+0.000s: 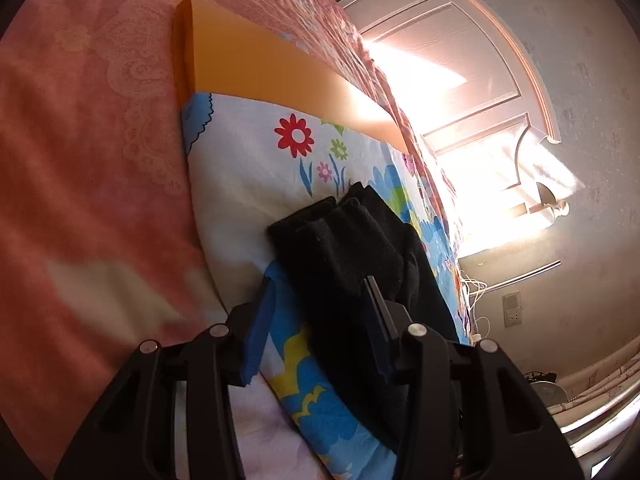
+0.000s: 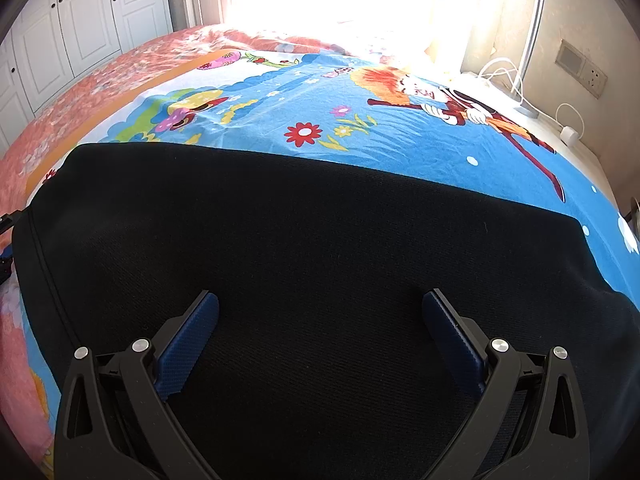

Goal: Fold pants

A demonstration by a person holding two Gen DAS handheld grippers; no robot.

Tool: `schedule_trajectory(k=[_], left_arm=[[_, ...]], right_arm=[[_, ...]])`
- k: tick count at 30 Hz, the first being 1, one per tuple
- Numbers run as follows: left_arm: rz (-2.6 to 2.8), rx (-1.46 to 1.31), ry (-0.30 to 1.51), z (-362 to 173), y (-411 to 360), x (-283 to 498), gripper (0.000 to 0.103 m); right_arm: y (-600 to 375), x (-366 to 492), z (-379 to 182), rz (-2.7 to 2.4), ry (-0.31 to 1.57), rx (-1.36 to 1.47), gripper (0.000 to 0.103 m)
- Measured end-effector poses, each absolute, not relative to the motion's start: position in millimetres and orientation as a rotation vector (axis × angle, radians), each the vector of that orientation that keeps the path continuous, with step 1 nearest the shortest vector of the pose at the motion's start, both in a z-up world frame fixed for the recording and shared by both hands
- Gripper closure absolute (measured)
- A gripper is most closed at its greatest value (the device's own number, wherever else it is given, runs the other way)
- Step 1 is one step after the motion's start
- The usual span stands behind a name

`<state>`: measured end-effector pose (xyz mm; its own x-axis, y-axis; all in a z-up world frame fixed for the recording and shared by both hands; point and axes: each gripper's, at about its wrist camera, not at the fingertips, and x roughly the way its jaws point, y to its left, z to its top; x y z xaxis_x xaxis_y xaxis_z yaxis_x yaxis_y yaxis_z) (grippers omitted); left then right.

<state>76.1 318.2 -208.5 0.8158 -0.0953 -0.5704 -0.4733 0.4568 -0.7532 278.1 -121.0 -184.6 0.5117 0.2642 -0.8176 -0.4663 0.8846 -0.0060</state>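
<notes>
- Left wrist view: pink patterned bedspread (image 1: 80, 140) fills the left side; a cartoon-print sheet (image 1: 248, 168) with an orange border band (image 1: 248, 68) lies on top of it.
- Left gripper (image 1: 320, 304): jaws partly apart. The black pants (image 1: 344, 248) show as a folded stack with layered edges; the stack reaches in between the blue pads (image 1: 260, 328). The left pad stands clear of the cloth; contact at the right pad cannot be told.
- White panelled headboard (image 1: 452, 60) at right, washed out by sunlight.
- Right wrist view: white wardrobe doors (image 2: 80, 20) at upper left.
- Pants (image 2: 300, 248) spread flat across the sheet (image 2: 400, 152), covering the lower frame.
- Right gripper (image 2: 320, 320): jaws wide apart over the cloth, nothing clamped between them.
- Wall socket (image 2: 582, 70) and white cables (image 2: 508, 76) at far right.
</notes>
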Motion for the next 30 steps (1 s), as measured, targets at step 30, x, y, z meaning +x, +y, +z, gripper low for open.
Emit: schedule_trajectory(k=[30], left_arm=[[0.047, -0.178, 0.873, -155.3, 147.6, 246.4, 0.075]], right_arm=[[-122.4, 277.5, -185.3, 0.443, 0.936, -0.225, 0.005]])
